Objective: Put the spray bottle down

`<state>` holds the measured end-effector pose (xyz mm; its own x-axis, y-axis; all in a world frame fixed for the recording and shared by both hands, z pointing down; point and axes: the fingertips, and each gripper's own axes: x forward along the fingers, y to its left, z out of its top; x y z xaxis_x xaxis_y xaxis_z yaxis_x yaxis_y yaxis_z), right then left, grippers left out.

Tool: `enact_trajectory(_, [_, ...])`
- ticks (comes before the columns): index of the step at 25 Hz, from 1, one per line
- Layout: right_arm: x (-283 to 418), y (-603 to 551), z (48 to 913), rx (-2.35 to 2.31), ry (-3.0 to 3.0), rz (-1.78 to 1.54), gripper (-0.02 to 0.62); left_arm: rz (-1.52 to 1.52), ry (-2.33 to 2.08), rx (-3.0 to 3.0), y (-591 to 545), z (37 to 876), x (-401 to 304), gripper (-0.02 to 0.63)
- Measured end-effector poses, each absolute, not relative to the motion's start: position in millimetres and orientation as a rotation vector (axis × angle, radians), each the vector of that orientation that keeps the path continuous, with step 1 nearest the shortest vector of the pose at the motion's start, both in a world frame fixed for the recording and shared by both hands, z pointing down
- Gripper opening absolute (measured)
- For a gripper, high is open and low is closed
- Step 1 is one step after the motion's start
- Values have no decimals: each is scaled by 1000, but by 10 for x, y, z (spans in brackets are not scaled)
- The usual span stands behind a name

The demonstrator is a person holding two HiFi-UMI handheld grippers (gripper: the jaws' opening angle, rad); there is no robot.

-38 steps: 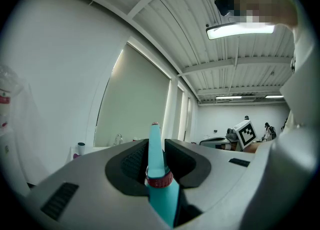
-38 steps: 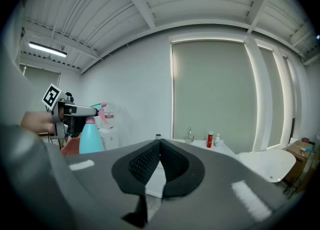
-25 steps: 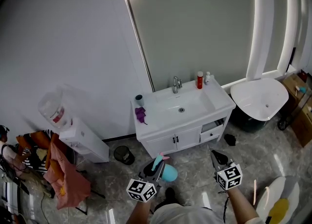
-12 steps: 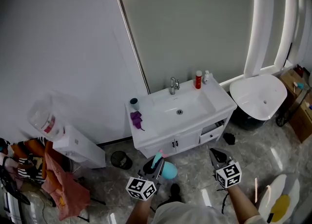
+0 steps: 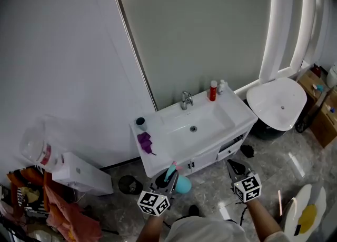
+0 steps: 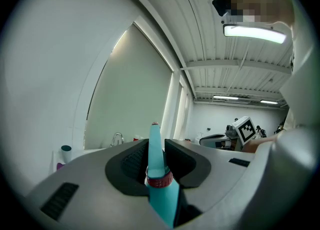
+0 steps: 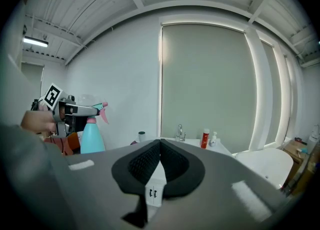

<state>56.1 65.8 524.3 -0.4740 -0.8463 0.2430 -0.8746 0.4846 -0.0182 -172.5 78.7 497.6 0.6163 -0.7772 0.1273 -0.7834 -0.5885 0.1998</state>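
The left gripper is clamping the spray bottle near its top, with the jaws partly apart and pressing on either side. The bottle, teal-bodied with a pink trigger, is hanging upright in the air just in front of the white vanity. The right gripper is carrying nothing, and its jaws are meeting at the tips.
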Motion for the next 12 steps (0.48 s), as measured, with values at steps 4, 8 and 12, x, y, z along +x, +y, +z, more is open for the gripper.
enact_trajectory(4, [476, 389, 5259, 1513, -2503, 201, 11, 37, -1232, 2627, 461, 4986, -1769, 95])
enact_trajectory(8, [383, 190, 5306, 1519, -2488, 214, 11, 42, -1208, 2641, 213, 4995, -1818, 95])
enact_trajectory(12, [354, -12, 5328, 1521, -2485, 218, 11, 47, -1205, 2636, 8, 5004, -1824, 95])
